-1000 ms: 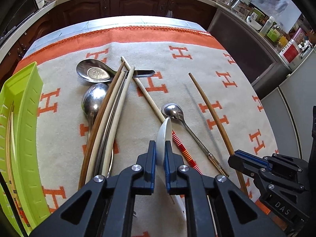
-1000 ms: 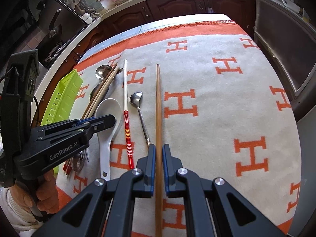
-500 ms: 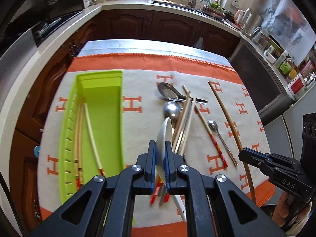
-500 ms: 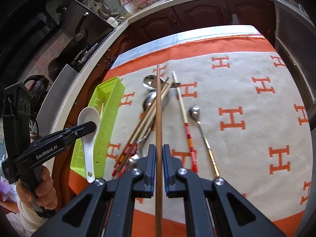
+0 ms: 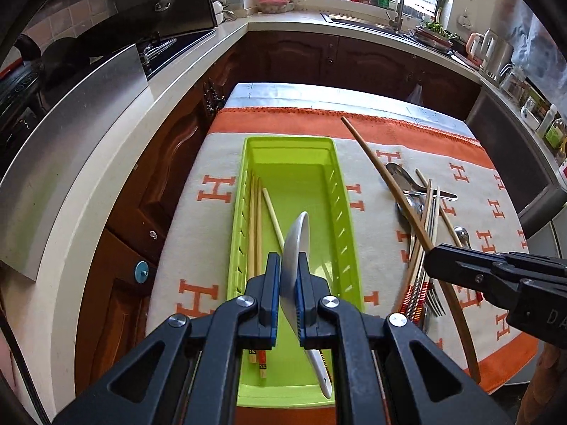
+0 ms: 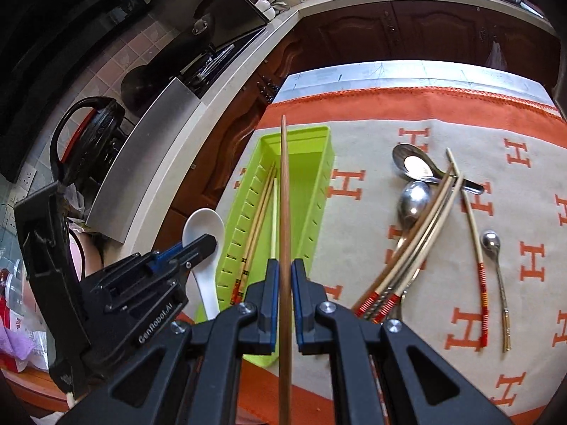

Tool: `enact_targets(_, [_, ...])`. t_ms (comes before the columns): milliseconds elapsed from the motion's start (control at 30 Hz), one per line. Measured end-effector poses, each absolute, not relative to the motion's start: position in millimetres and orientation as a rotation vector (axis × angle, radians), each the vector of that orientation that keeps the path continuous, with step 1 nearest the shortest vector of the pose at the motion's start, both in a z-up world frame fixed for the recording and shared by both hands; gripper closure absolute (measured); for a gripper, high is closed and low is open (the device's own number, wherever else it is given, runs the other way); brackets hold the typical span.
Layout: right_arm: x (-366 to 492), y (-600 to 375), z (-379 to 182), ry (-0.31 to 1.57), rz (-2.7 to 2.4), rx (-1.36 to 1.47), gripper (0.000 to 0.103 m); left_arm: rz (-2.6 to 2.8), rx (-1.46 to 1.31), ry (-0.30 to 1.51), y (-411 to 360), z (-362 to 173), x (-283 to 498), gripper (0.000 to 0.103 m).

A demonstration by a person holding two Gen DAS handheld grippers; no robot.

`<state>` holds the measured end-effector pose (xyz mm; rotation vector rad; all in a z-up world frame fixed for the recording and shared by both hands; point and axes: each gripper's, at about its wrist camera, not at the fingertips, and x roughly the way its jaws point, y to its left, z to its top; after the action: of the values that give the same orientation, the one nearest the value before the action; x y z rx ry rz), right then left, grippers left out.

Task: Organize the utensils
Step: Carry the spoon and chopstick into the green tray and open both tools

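Left claw (image 5: 286, 285) clamps the white spoon (image 5: 296, 241) above the green tray (image 5: 349, 212); right claw (image 6: 282, 295) clamps a long chopstick (image 6: 284, 191). Each should go down lengthwise inside the tray, beside the chopsticks (image 5: 256, 219) there, before release.

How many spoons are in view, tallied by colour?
White spoon, held in the left hand-held gripper: 1
Silver spoons on the cloth, two large and one small: 3
Total: 4
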<state>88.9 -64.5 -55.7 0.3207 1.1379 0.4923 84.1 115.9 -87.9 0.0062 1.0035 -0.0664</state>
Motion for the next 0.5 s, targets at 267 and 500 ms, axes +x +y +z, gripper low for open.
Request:
enact_targets(267, [106, -34, -88, 1.212, 0.463, 0.383, 0.096, -0.067, 0.014, 1.056, 130, -114, 99, 0.097])
enact_targets(500, [115, -18, -109, 1.248, 0.432, 0.394, 0.095, -0.076, 0.046, 1.078, 129, -128, 106, 0.093])
